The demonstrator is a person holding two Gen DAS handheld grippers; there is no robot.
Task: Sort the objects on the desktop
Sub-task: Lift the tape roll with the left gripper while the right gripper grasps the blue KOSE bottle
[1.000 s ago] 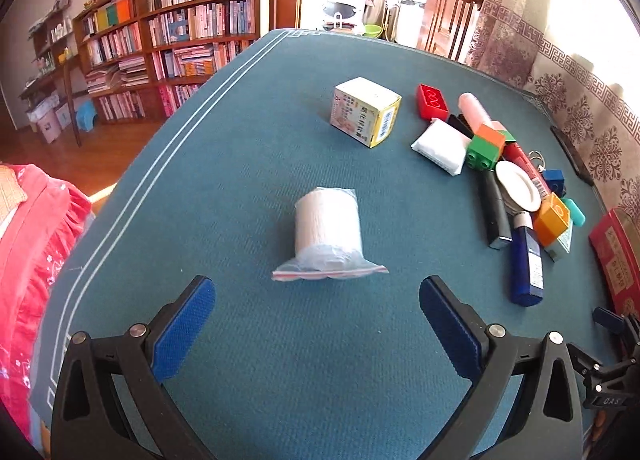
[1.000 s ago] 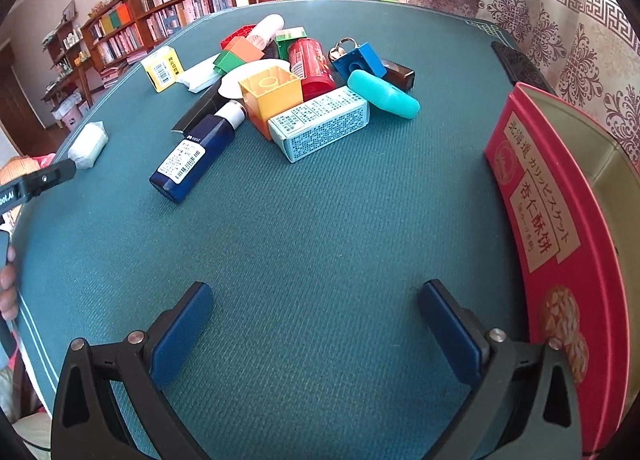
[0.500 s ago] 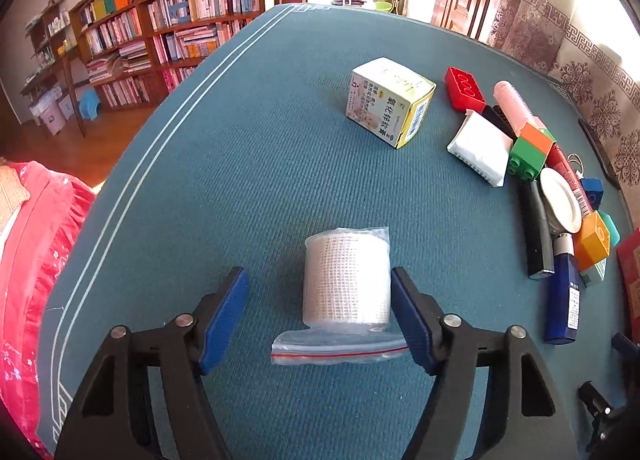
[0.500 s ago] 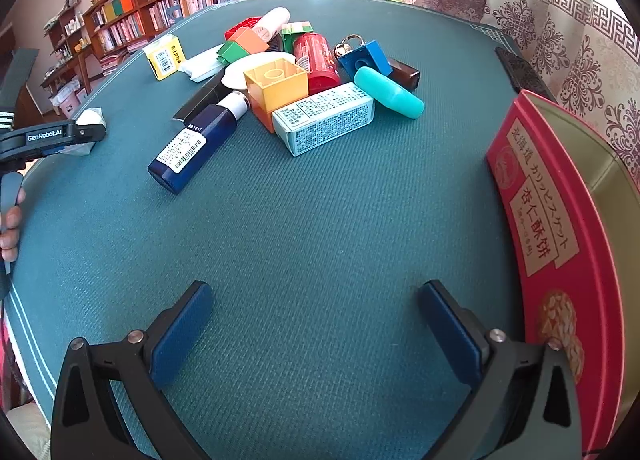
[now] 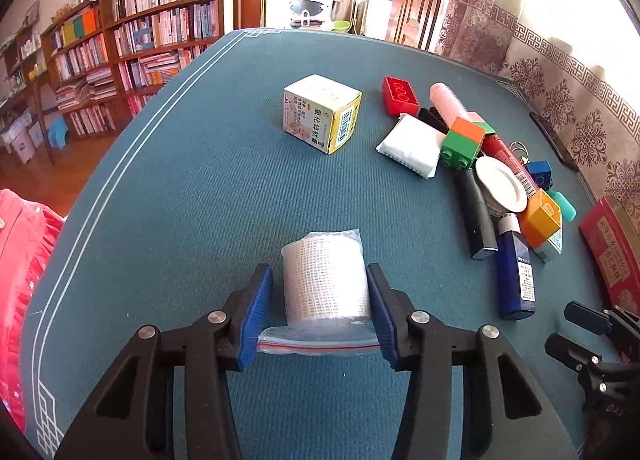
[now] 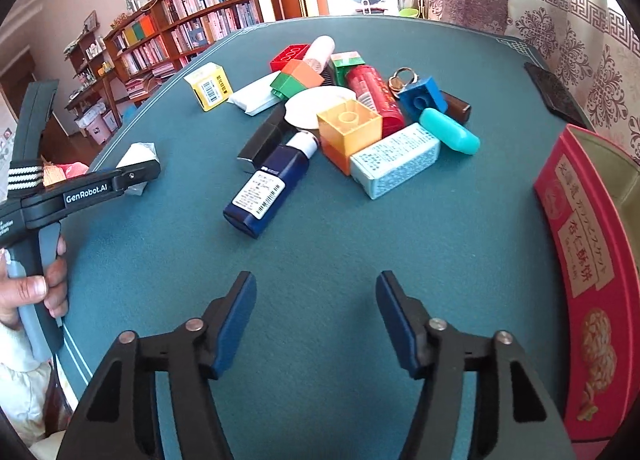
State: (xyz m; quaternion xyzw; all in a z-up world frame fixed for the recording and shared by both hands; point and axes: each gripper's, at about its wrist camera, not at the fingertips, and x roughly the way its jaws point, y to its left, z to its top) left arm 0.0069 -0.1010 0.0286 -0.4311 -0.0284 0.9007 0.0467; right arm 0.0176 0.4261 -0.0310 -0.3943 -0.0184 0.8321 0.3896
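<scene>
White gauze roll [image 5: 325, 280] in clear bag, teal felt table [image 5: 200, 188]

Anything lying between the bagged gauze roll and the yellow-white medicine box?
No. The left wrist view shows only bare blue cloth between the gauze roll and the medicine box.
</scene>
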